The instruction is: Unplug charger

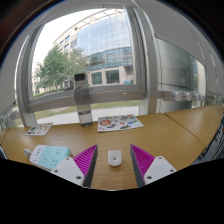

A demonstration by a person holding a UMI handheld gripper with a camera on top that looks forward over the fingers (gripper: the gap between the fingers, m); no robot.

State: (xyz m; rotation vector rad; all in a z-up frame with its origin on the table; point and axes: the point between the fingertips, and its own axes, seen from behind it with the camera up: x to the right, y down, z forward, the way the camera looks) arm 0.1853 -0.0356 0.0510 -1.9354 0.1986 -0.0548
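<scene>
A small white charger (pixel 114 157) sits on the wooden table (pixel 150 132), between my two fingers with a gap at each side. My gripper (pixel 114 160) is open, its magenta pads (pixel 86 157) standing apart on either side of the charger. I cannot see any cable or socket under the charger.
A white and teal box (pixel 47 155) lies left of the fingers. Beyond them stand a grey-white device (pixel 82 100) and a printed sheet (pixel 120 123); more papers (pixel 38 129) lie far left. Large windows (pixel 95 50) are behind.
</scene>
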